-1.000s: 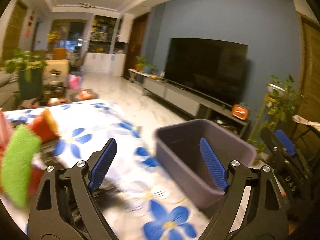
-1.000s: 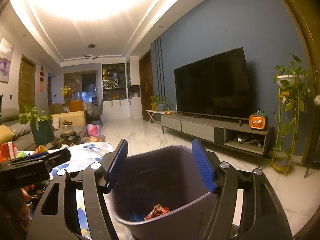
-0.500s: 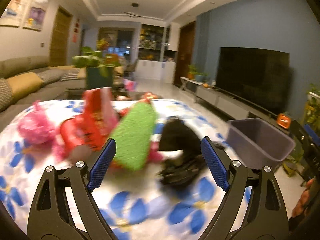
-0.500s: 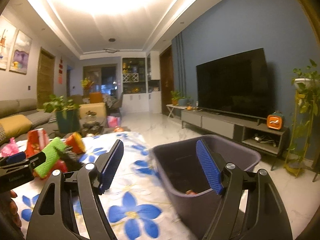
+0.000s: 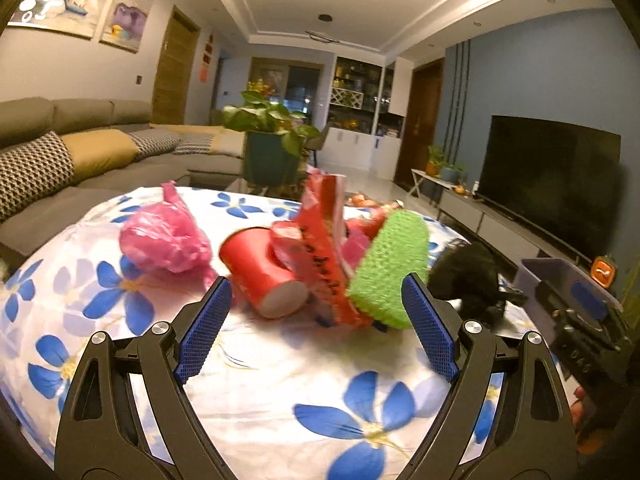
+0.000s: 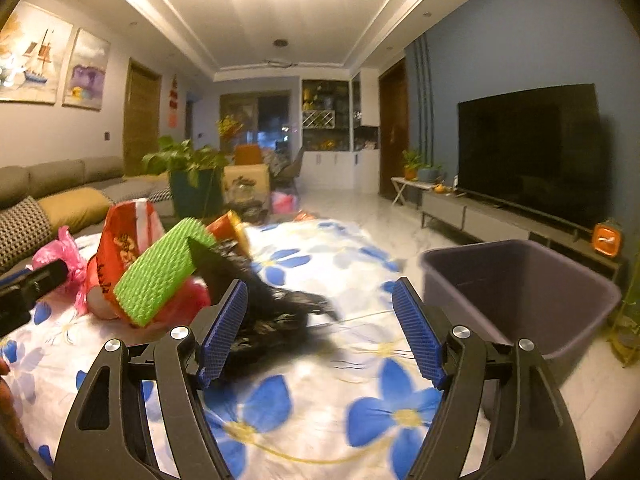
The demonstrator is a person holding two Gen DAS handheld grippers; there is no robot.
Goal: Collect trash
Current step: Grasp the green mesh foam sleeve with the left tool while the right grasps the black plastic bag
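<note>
Trash lies piled on the flowered tablecloth (image 5: 280, 392): a pink plastic bag (image 5: 164, 236), a red paper cup (image 5: 260, 272) on its side, a red snack packet (image 5: 324, 244), a green foam net (image 5: 390, 268) and a black plastic bag (image 5: 468, 276). My left gripper (image 5: 316, 336) is open and empty, just short of the cup and packet. My right gripper (image 6: 320, 332) is open and empty, close over the black bag (image 6: 272, 304), with the green net (image 6: 160, 272) to its left. The purple bin (image 6: 520, 288) stands off the table's right edge.
A sofa (image 5: 80, 160) runs along the left. A potted plant (image 5: 272, 148) stands behind the table. A TV (image 6: 528, 152) on a low cabinet lines the blue wall at right. The right gripper shows in the left wrist view (image 5: 580, 320).
Both grippers swung left from the bin toward the trash pile. The left one now faces the cup and packet; the right one has come down over the black bag.
</note>
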